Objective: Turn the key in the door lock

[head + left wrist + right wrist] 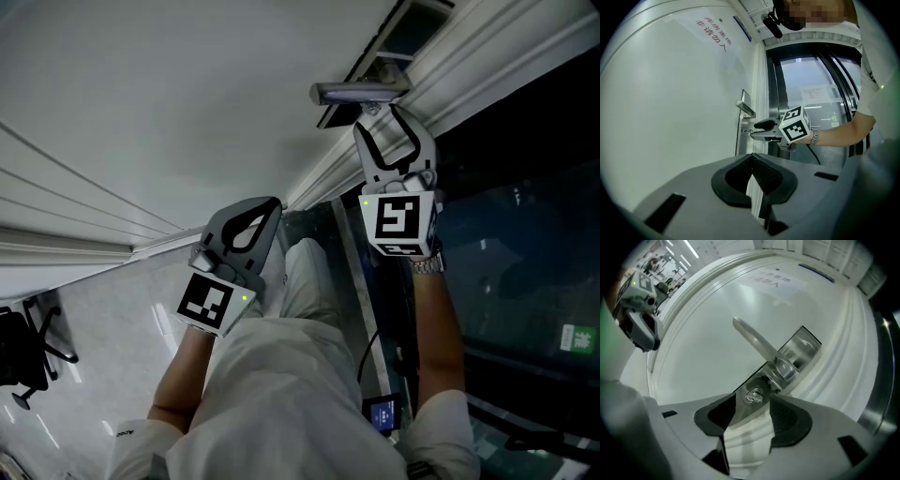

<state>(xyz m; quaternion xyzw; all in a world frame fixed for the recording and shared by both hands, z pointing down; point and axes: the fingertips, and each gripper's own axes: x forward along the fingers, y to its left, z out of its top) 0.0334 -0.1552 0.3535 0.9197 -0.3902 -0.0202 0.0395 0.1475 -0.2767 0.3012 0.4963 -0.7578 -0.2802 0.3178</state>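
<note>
Right tongs (752, 395) apart, astride lock cylinder (753, 397), maybe keyed | left tongs (753, 156) closed, empty

Printed in red on the white door (670, 103), two lines of Chinese lettering (712, 33) — the lower reading 非请勿入, the upper likely 库房重地. Beside them a blue plate (741, 28), too small to read. Likewise illegible — a paper notice (813, 92) on the glass (801, 70) and a green sign (578, 337).
</note>
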